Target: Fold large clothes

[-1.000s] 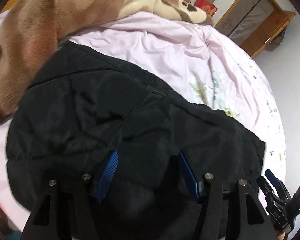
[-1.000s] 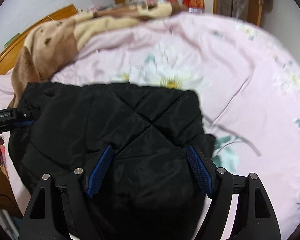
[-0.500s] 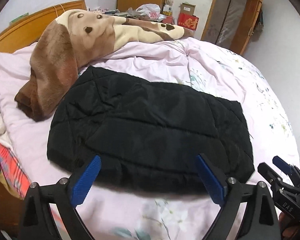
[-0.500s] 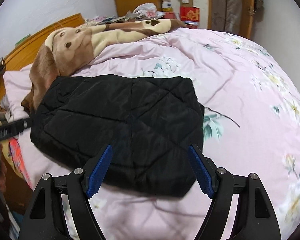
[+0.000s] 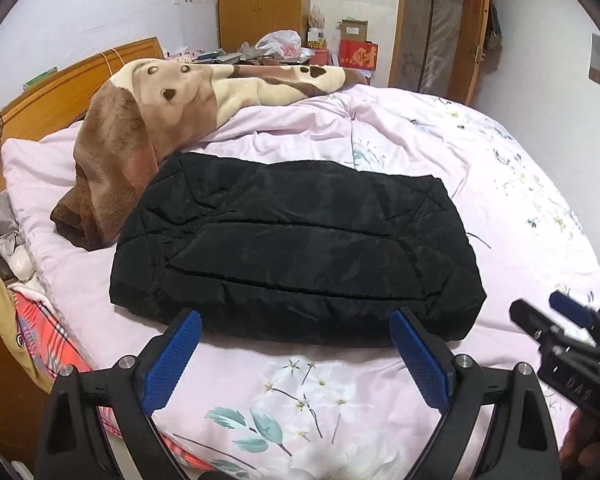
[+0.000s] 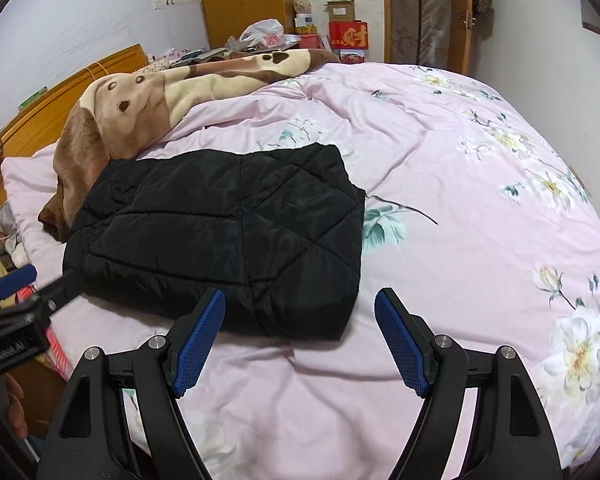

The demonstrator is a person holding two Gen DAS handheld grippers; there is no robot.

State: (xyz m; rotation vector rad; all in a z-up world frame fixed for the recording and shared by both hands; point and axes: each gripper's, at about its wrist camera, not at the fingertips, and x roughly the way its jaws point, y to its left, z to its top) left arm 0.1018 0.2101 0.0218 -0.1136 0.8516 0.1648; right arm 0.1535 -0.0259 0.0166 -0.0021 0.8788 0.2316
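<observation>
Left jaws: the left gripper (image 5: 296,360) stands wide apart and empty, having just opened.
Right jaws: the right gripper (image 6: 300,344) is spread, grasping nothing.
Garment: the black quilted coat (image 5: 300,248) lies just beyond both pairs of jaws, apart from them.
Progress: folded into a compact rectangle; folding looks finished, perhaps only tidying left.
Surface: pink floral bed (image 6: 460,200), brown blanket (image 5: 140,128) past the coat.
Room: wooden wardrobe (image 5: 260,0), boxes behind.

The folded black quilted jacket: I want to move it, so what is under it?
The black quilted jacket lies on the pink floral duvet; its far left corner meets the brown plush blanket. Anything directly beneath the jacket is covered.
</observation>
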